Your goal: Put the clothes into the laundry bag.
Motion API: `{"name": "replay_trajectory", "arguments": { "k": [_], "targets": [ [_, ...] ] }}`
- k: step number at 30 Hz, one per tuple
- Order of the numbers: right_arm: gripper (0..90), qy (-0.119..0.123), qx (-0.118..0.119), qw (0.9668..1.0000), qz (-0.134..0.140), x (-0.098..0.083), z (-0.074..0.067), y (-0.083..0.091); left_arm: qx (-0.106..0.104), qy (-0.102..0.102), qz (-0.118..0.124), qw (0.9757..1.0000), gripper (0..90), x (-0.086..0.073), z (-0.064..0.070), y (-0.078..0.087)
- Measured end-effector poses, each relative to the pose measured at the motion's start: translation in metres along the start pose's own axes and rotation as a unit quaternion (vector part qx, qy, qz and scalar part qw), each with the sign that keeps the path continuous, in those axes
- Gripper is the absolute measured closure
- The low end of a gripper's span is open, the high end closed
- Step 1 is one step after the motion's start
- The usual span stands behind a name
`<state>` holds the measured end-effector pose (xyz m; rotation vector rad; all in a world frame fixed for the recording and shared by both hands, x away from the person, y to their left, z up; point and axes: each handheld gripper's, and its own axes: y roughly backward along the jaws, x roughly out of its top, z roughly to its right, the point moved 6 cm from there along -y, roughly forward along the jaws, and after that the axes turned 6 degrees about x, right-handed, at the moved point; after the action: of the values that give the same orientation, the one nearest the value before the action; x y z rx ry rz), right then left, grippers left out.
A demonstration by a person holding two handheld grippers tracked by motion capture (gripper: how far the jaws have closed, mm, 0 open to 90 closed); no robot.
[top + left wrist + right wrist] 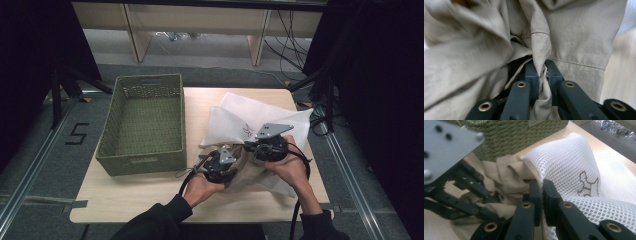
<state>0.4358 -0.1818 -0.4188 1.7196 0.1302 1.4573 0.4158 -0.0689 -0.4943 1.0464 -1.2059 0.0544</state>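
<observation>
A beige garment (250, 172) lies half inside a white mesh laundry bag (240, 117) on the wooden table. My left gripper (222, 162) is at the bag's near left side. In the left gripper view it (542, 72) is shut on a fold of the beige garment (474, 57), the cloth pinched between the pads. My right gripper (260, 145) is just right of it. In the right gripper view it (541, 190) is shut on the rim of the mesh bag (571, 165), beside the bunched garment (506, 175). The left gripper (461, 195) shows there too.
A green woven basket (142, 160) with nothing in it stands on the left half of the table (140, 192), close to the bag; its wall (511, 137) is right behind the garment. Bare wood lies in front of the basket. Cables trail off the right side.
</observation>
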Motion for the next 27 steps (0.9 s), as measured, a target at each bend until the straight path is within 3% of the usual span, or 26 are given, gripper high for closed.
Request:
{"name": "replay_trajectory", "arguments": {
  "k": [5, 7, 9, 11, 13, 17, 19, 22, 24, 27],
  "targets": [
    [87.5, -0.003, -0.006, 0.9998, 0.017, 0.005, 0.0, 0.006, 0.021, 0.052, 0.04, 0.9976, 83.5, 0.026, -0.016, -0.003],
    [87.4, -0.008, -0.003, 0.9998, 0.016, 0.005, 0.0, 0.007, 0.024, 0.075, 0.049, 0.9957, 83.4, 0.03, -0.02, -0.005],
    [87.5, -0.014, 0.002, 0.9998, 0.013, 0.003, 0.001, 0.007, 0.016, 0.081, 0.052, 0.9952, 82.1, 0.028, -0.019, -0.01],
    [87.5, -0.008, 0.0, 0.9998, 0.018, 0.002, 0.003, 0.005, 0.013, 0.074, 0.049, 0.996, 76.9, 0.025, -0.015, -0.013],
    [87.4, -0.016, 0.003, 0.9998, 0.012, -0.001, 0.003, 0.004, -0.007, 0.066, 0.039, 0.997, 67.4, 0.019, -0.012, -0.012],
    [87.4, -0.019, 0.007, 0.9998, 0.009, -0.004, 0.005, 0.002, 0.0, 0.064, 0.034, 0.9973, 43.9, 0.004, -0.019, 0.005],
    [87.4, -0.015, 0.007, 0.9998, 0.011, -0.004, 0.005, 0.001, 0.018, 0.061, 0.036, 0.9973, 32.9, -0.001, -0.025, 0.014],
    [87.3, -0.018, 0.007, 0.9998, 0.006, -0.004, 0.004, 0.001, 0.073, 0.032, 0.045, 0.9958, 26.0, -0.003, -0.039, 0.031],
    [87.3, -0.017, 0.007, 0.9998, 0.009, -0.003, 0.004, 0.001, 0.077, 0.033, 0.046, 0.9954, 23.3, 0.0, -0.043, 0.035],
    [87.2, -0.014, 0.009, 0.9998, 0.009, -0.003, 0.003, 0.0, 0.087, -0.003, 0.025, 0.9959, 18.8, 0.003, -0.047, 0.031]
  ]
}}
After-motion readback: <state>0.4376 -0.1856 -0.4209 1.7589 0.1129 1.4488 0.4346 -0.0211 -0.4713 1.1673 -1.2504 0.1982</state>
